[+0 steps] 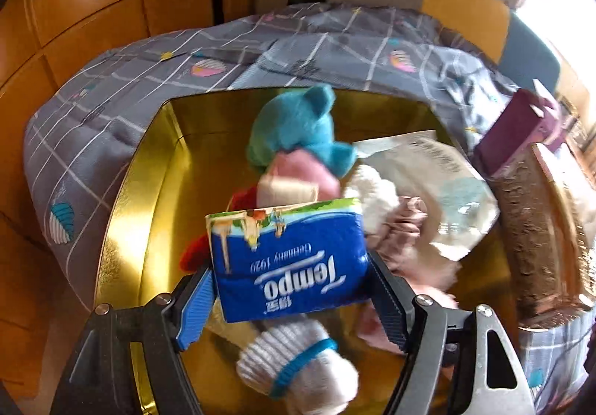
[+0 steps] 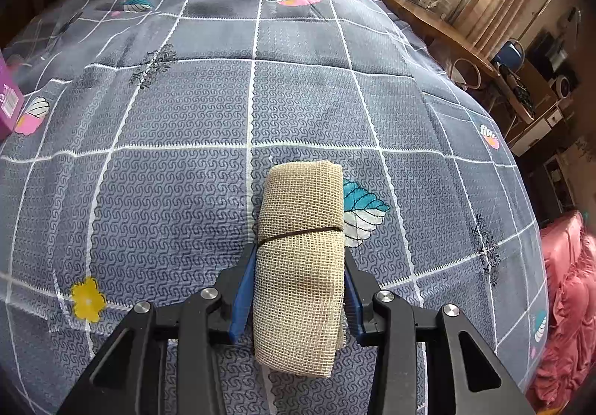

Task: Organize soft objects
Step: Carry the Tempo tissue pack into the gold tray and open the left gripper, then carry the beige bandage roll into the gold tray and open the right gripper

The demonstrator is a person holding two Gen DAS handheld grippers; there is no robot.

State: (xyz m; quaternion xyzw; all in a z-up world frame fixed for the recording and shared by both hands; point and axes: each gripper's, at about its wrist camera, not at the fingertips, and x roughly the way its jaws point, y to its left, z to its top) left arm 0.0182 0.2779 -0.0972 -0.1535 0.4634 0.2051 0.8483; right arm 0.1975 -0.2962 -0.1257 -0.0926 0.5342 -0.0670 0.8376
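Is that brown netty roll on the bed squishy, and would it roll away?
Probably squishy: the mesh roll is open-weave cloth, and it bulges around its thin band. It looks light for its size. It seems unlikely to roll far, since it sags rather flat on the soft quilt between the right hand-held gripper's pads.

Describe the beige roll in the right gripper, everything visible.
The beige roll is a coarse open-weave mesh cloth, like burlap, rolled into a thick bundle with a thin dark band around its middle. It points lengthwise away from the camera. The right gripper clamps its near half, blue pads pressed against both sides. Its far end lies over the grey checked bedspread; whether it touches the fabric cannot be told.
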